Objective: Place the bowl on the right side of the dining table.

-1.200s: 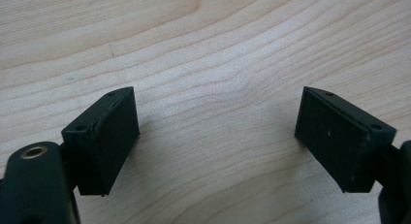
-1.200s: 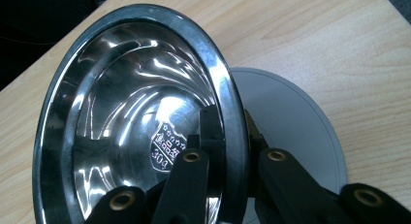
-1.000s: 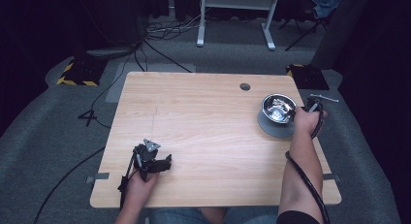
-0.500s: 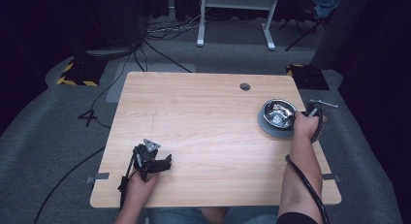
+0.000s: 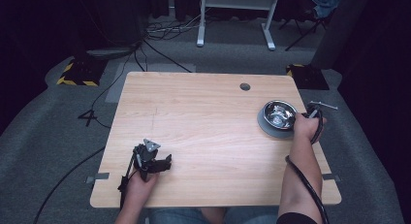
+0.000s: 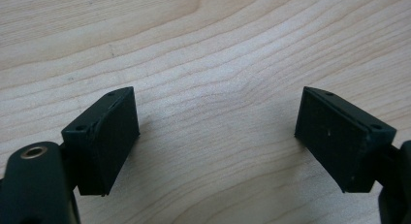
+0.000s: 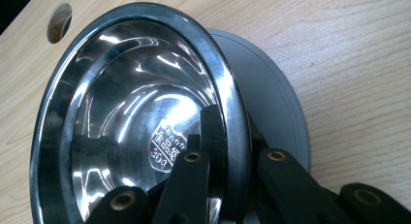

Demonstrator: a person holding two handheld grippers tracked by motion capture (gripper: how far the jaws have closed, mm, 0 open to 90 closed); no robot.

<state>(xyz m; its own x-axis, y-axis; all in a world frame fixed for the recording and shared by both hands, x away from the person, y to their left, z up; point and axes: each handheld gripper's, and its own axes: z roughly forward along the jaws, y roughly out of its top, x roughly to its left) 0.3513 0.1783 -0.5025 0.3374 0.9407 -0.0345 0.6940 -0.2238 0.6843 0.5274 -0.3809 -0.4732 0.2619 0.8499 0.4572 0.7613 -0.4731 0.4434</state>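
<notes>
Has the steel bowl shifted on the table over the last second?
Yes. The steel bowl, its rim clamped by the right hand-held gripper, has slid slightly toward the person and away from the fixed cable hole, ending partly off its grey base.

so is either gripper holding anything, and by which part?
The right gripper is shut on the steel bowl, pinching its rim, one jaw inside and one outside. The left gripper is open over bare table.

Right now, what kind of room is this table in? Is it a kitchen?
Probably not a kitchen. It looks like a studio or lab set up for recording: dark curtains all around, cables trailing over grey carpet, and a lone wooden table where hand-held grippers work on a steel bowl.
</notes>
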